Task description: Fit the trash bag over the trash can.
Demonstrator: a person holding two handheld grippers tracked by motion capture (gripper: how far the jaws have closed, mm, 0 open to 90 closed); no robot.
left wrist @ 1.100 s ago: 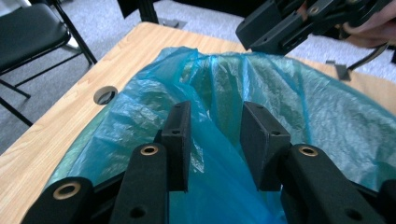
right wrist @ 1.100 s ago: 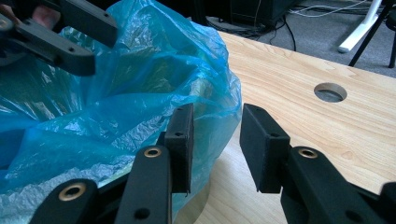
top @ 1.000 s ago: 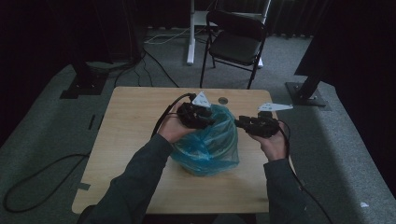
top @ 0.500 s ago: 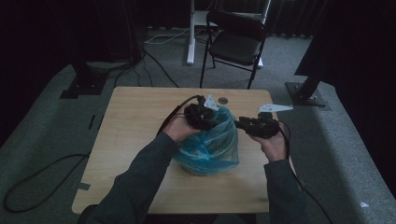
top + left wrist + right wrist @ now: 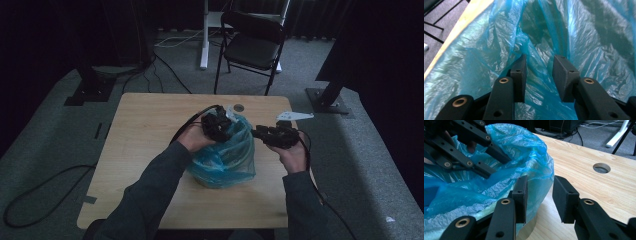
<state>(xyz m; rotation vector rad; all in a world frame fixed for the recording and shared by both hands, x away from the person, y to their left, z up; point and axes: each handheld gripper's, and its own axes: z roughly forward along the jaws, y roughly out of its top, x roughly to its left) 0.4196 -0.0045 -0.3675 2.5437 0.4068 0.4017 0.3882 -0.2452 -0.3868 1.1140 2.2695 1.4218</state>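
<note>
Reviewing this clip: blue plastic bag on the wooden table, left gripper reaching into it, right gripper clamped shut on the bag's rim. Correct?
Not quite. The right gripper is open: the right gripper view shows its jaws apart, beside the blue plastic bag's rim with nothing clamped. The rest holds: the bag sits on the wooden table and the left gripper reaches into it.

Dim room, grey carpet floor [image 5: 45, 165]. 1 black folding chair [image 5: 252, 47] at 12 o'clock beyond the wooden counter [image 5: 140, 130]; cables [image 5: 30, 200] at 8 o'clock.
</note>
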